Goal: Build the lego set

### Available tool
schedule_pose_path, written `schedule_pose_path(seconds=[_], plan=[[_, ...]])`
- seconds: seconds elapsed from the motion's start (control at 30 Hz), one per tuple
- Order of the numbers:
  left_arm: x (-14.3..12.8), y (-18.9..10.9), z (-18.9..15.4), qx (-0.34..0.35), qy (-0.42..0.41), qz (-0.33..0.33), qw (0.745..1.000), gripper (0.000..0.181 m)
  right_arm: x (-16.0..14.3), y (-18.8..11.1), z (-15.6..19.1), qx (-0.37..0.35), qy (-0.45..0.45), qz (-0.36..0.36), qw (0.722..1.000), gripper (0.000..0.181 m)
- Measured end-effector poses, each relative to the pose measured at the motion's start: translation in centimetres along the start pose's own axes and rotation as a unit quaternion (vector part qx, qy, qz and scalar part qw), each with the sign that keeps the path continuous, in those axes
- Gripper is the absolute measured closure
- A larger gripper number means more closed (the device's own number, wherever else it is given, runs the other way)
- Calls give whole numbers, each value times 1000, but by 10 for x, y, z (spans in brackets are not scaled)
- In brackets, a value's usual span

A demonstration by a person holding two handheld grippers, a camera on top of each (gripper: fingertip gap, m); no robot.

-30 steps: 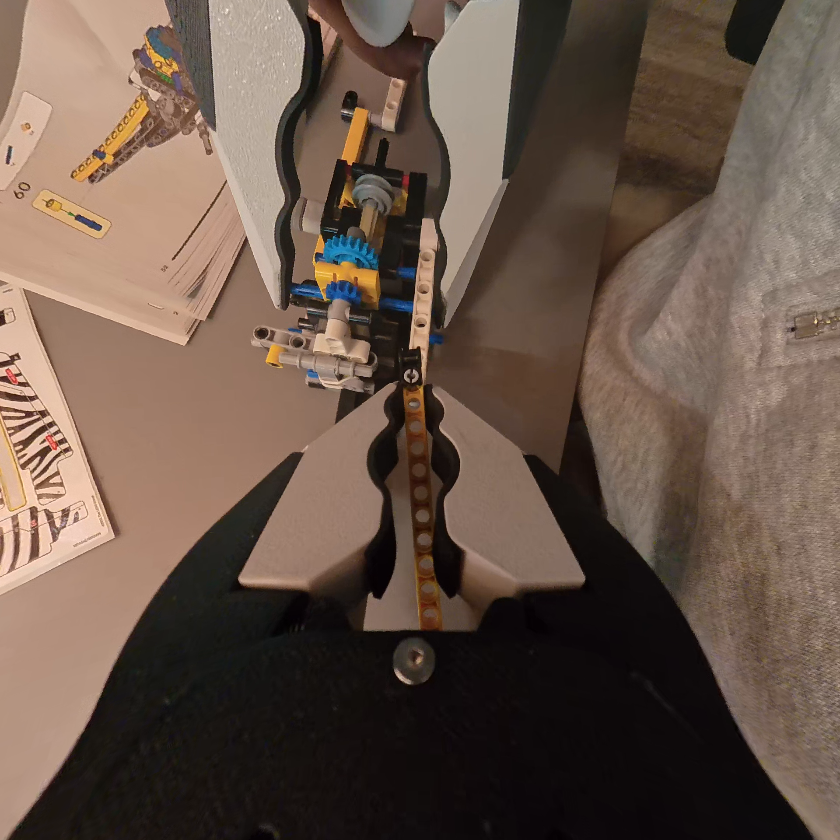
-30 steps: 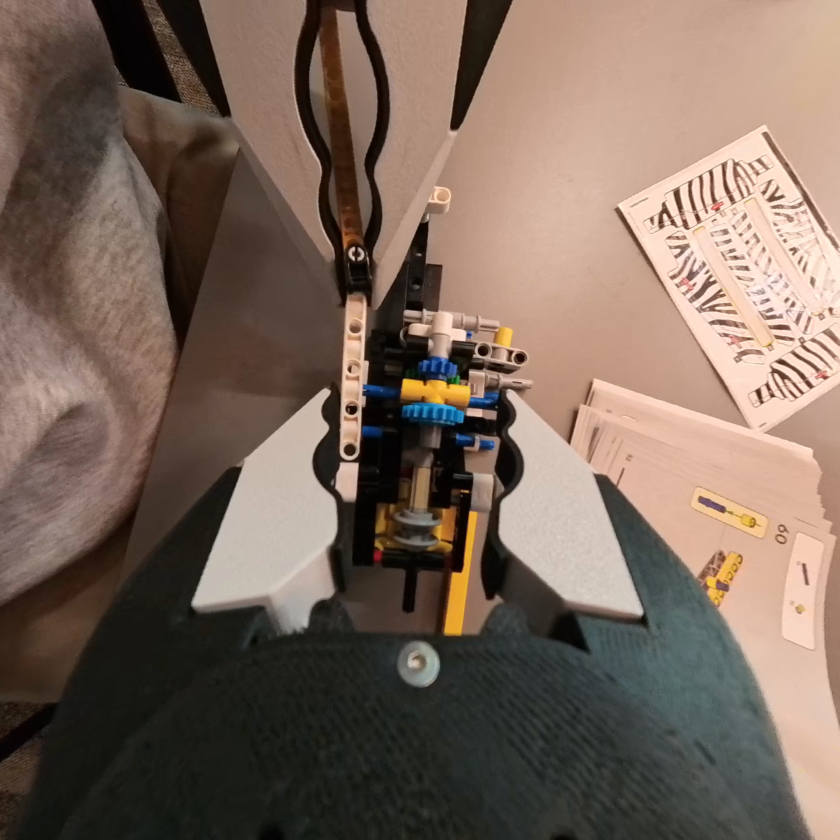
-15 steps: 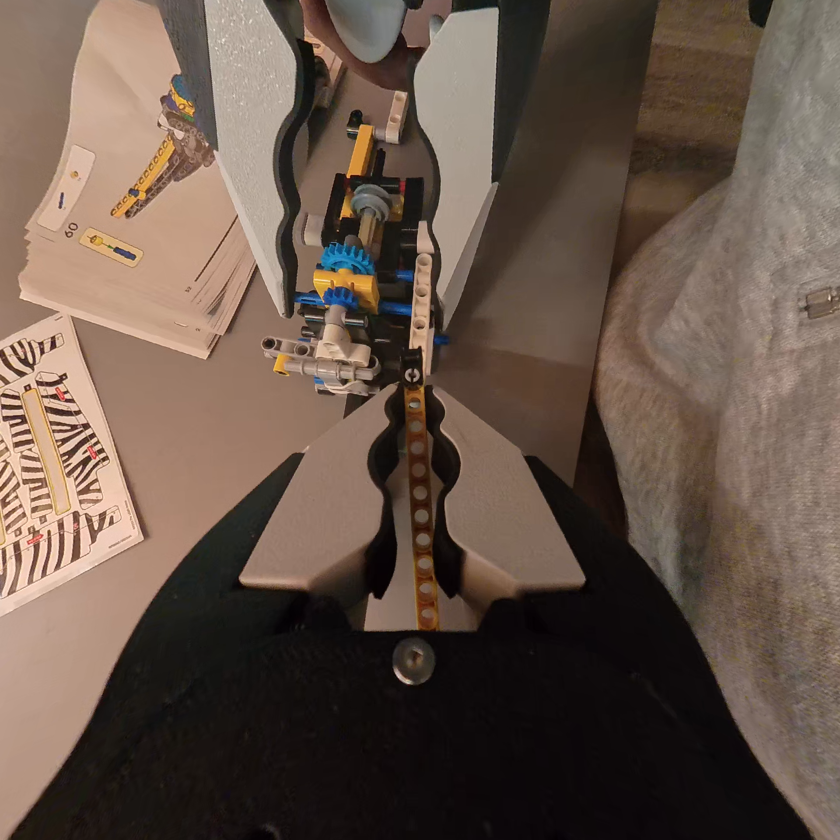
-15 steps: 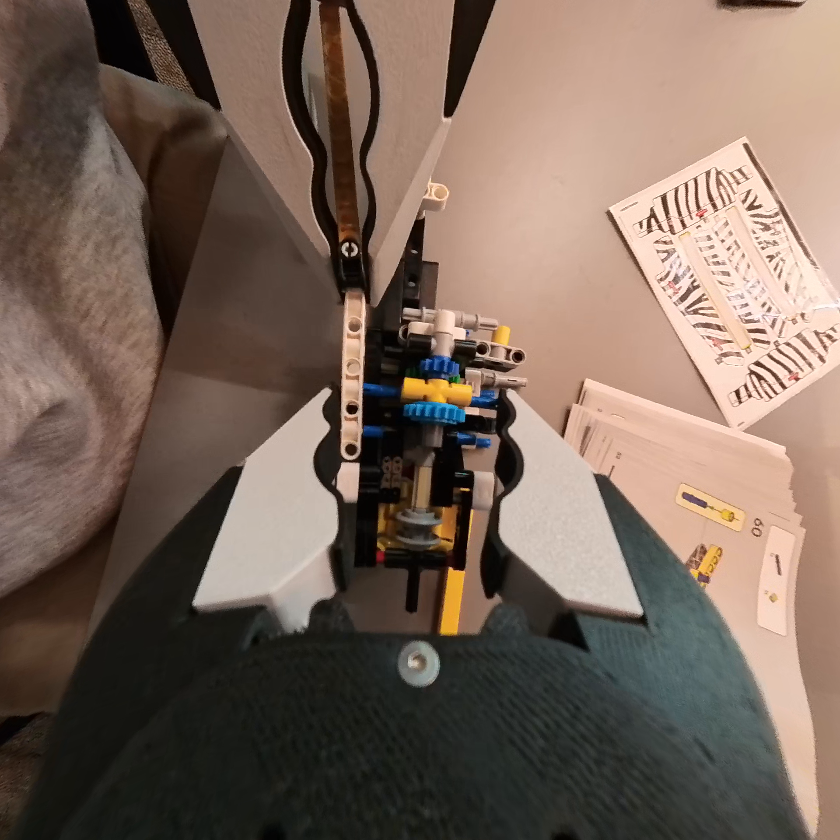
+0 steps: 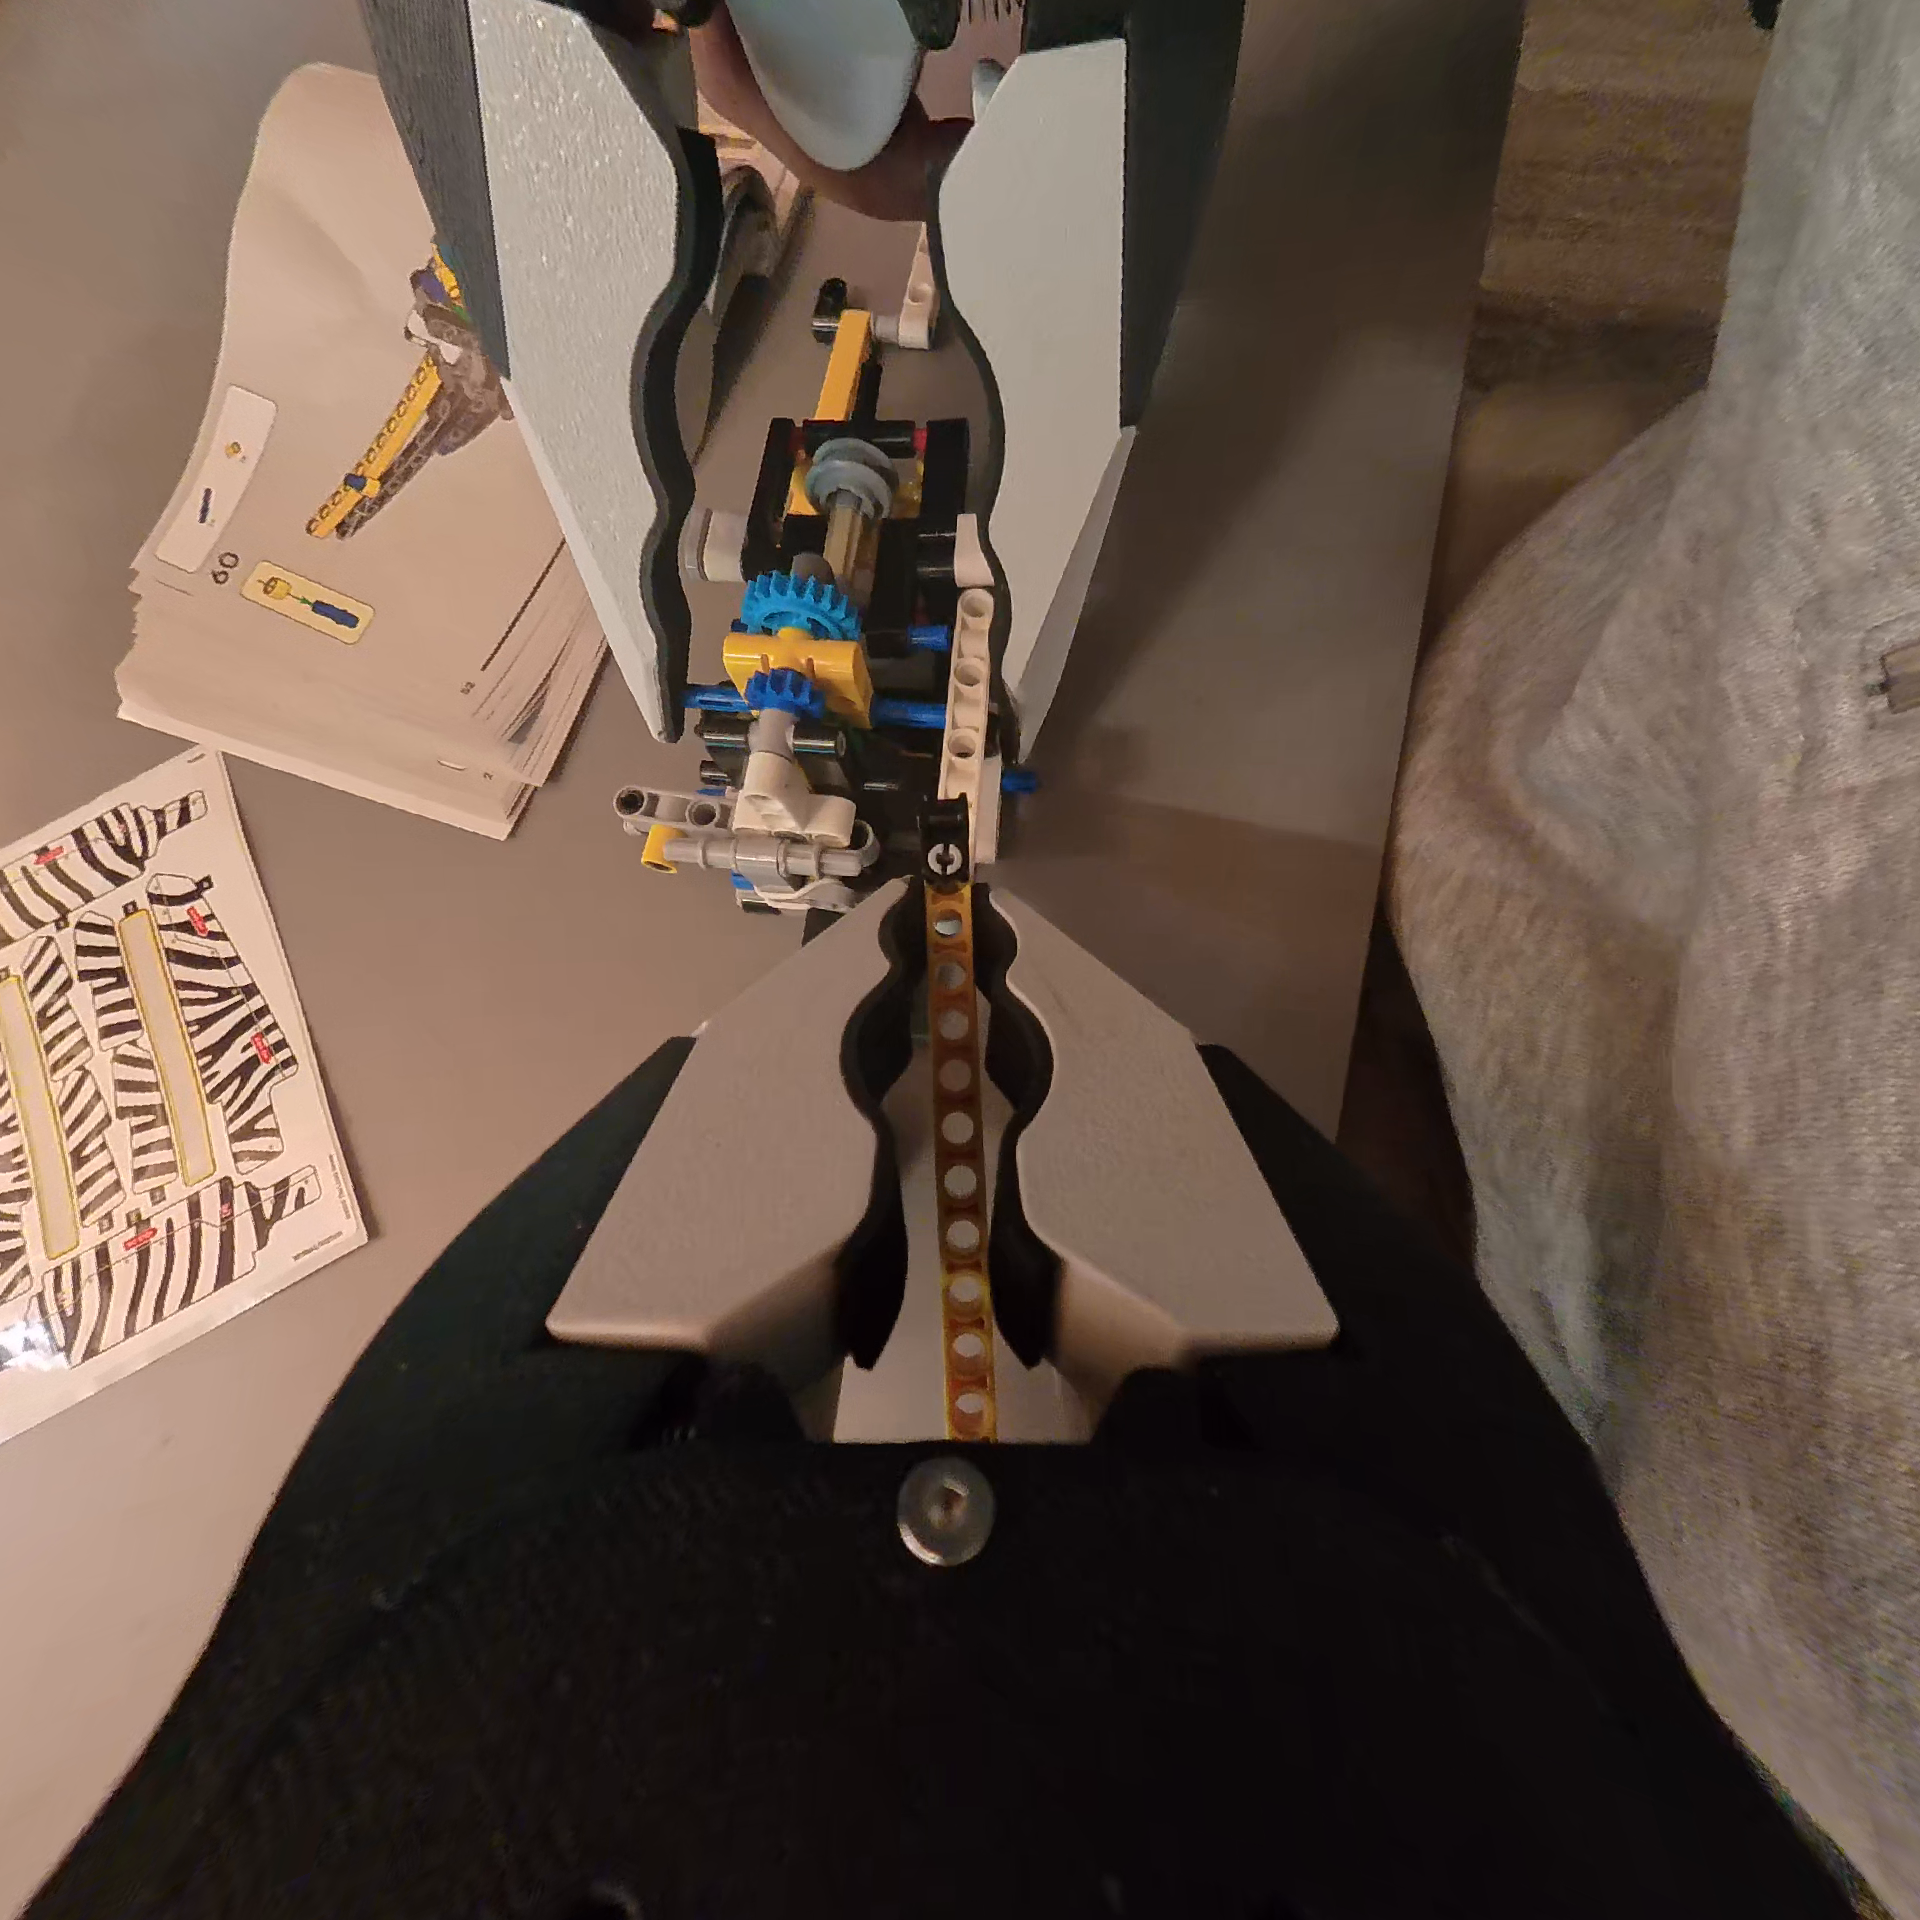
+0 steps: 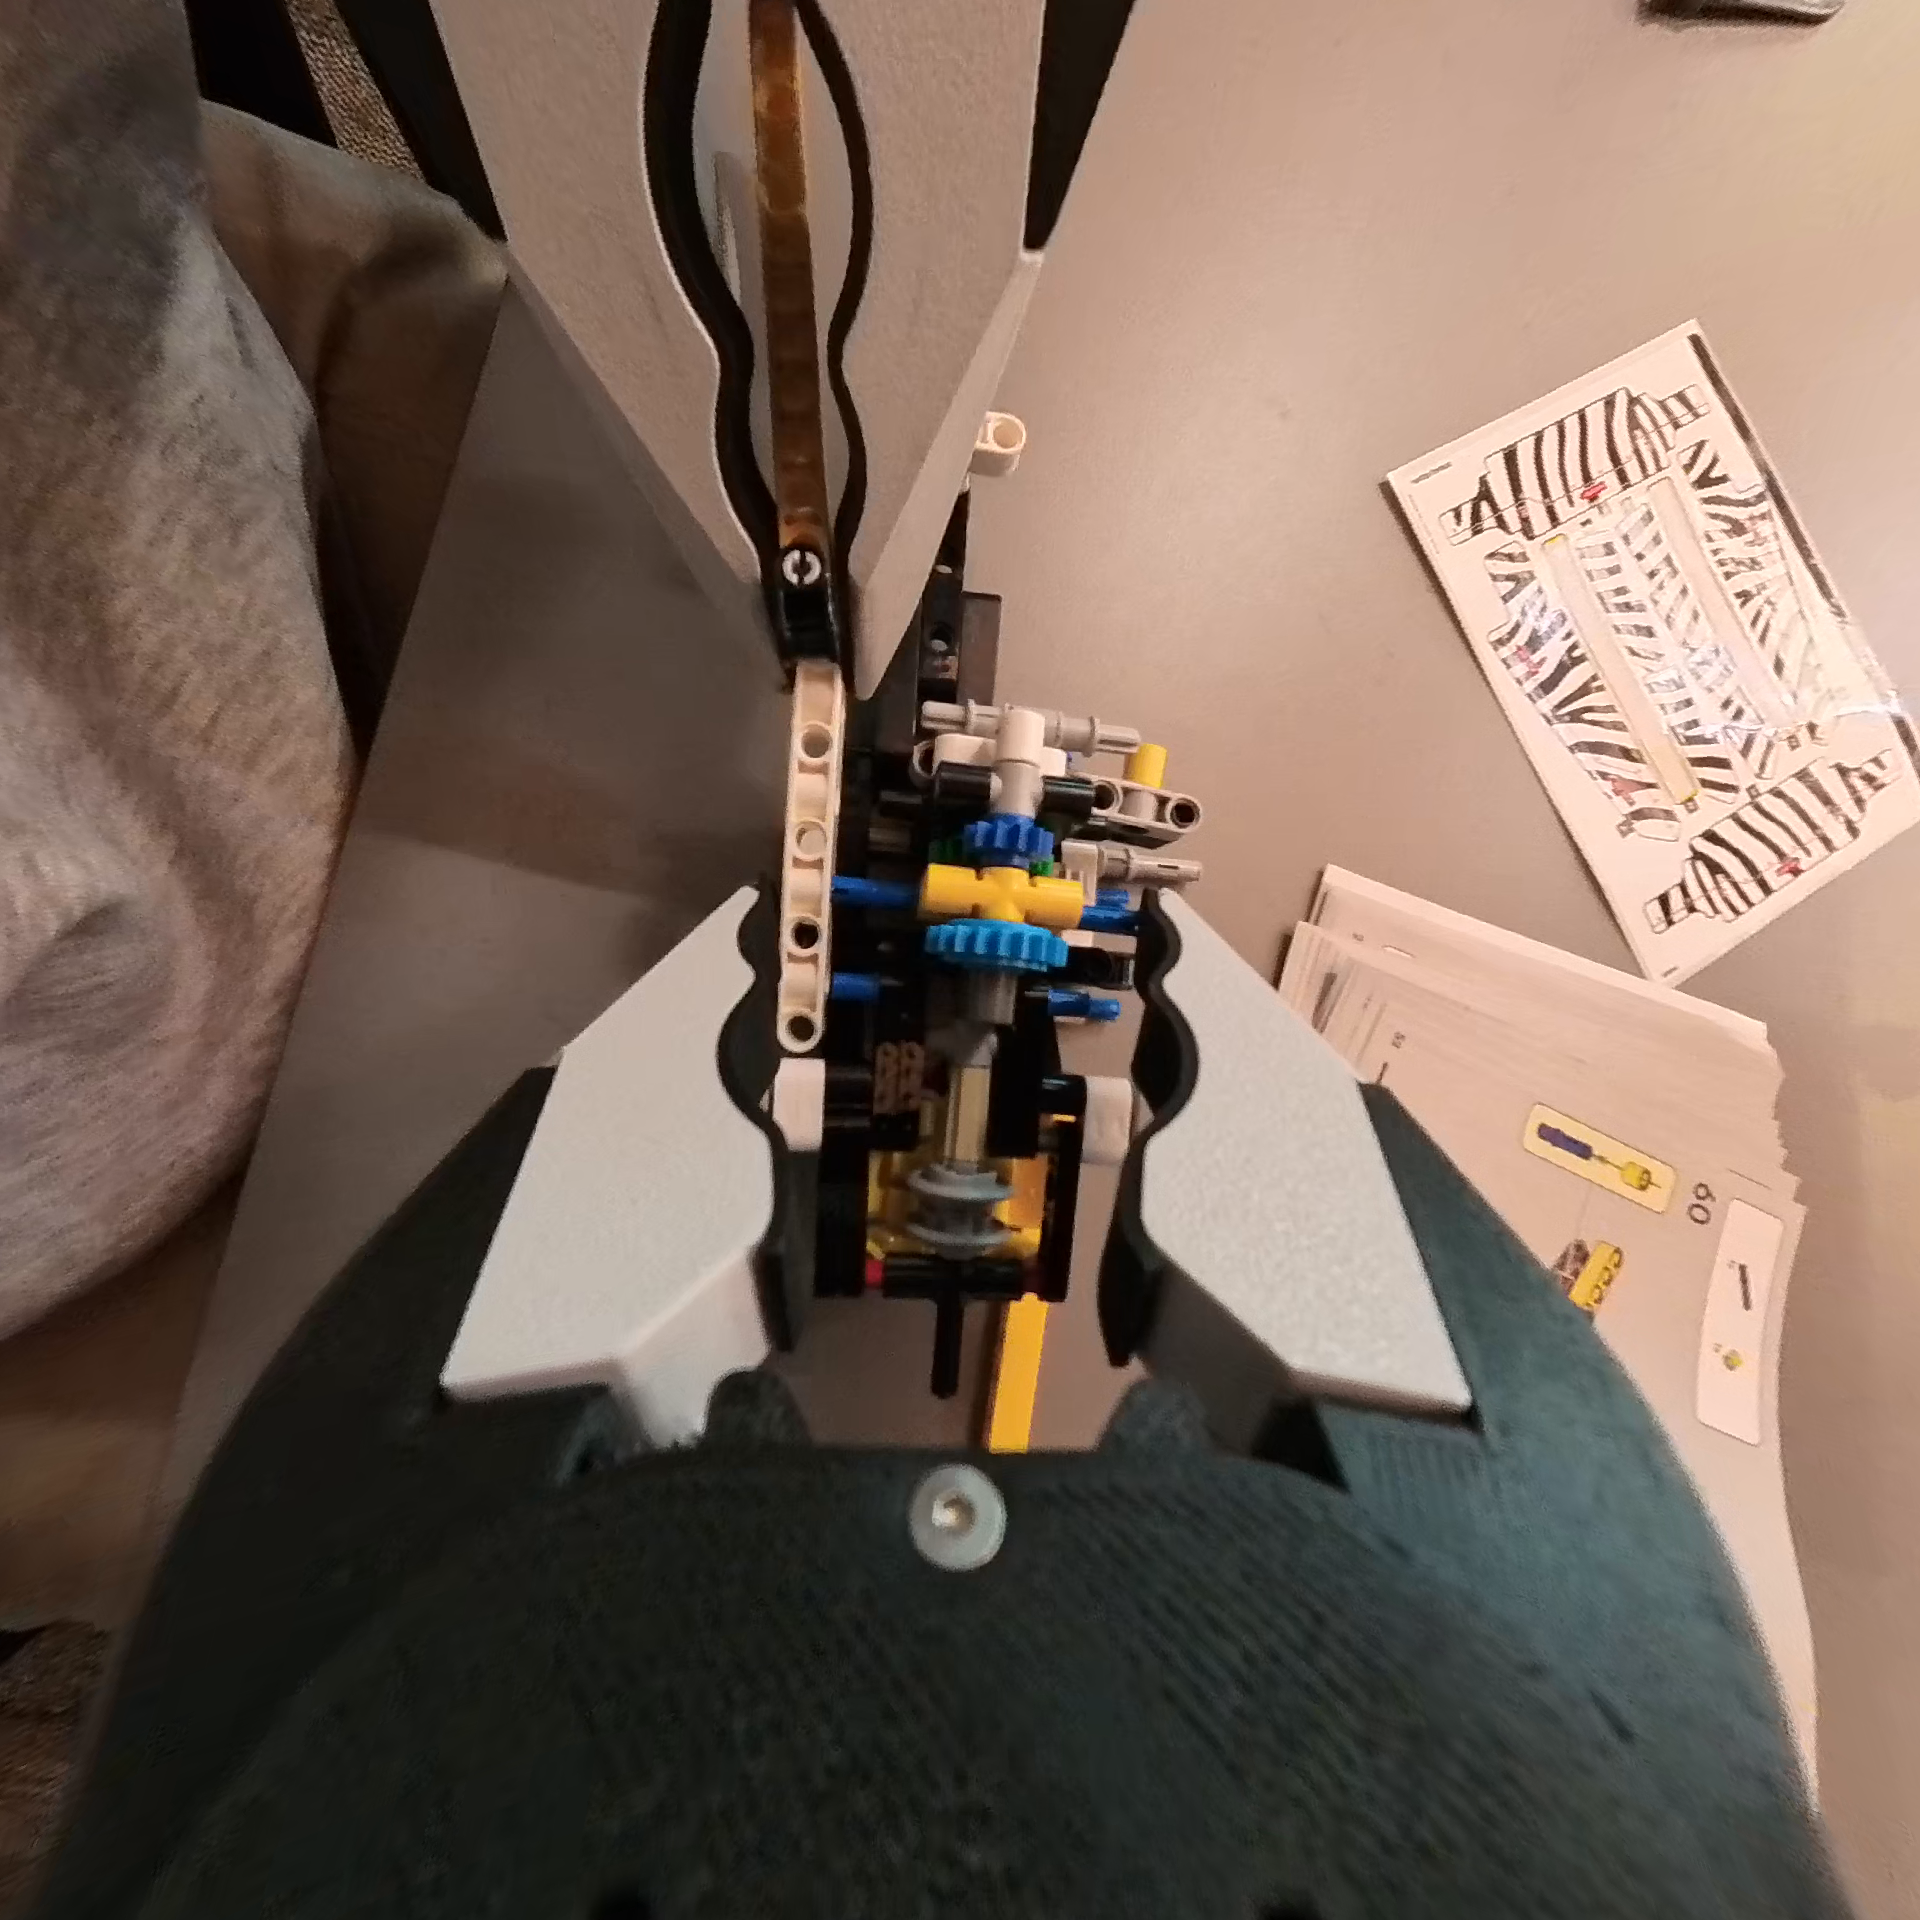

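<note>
Black-framed lego assembly [image 5: 831, 644], blue gears

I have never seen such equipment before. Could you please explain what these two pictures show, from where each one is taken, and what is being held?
There is no robot here. A person holds a two-finger gripper in each hand, and each gripper carries a camera that looks forward along its fingers. So each picture shows its own gripper at the bottom and the other one at the top.

The left gripper is shut on a long yellow beam with holes. The right gripper clamps the half-built toy model, which has blue gears, black frames and a white beam. The black tip of the yellow beam meets the end of that white beam.

On the grey table lie an open instruction booklet and a sheet of zebra-striped stickers. The grey fabric at the side is probably the person's clothing.
</note>
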State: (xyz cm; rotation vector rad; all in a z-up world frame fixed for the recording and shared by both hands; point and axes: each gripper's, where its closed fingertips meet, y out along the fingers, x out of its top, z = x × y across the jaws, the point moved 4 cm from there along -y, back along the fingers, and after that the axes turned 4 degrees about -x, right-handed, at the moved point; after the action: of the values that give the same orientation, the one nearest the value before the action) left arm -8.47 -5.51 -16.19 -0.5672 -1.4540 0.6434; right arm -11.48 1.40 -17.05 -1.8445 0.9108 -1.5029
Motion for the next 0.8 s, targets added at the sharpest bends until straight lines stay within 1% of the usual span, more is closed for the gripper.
schedule_pose_path(seconds=[0.37,0.67,0.8], plan=[[1,0,0,-19,-29,-17,999,178,-3,-2,-3,6,9,4,1000,115],[2,-1,2,-5,9,-4,1000,178,-2,-1,-2,14,-12,10,1000,112],[1,-1,3,-14,-10,-18,1000,178,-1,-1,-3,2,-15,5,1000,113]])
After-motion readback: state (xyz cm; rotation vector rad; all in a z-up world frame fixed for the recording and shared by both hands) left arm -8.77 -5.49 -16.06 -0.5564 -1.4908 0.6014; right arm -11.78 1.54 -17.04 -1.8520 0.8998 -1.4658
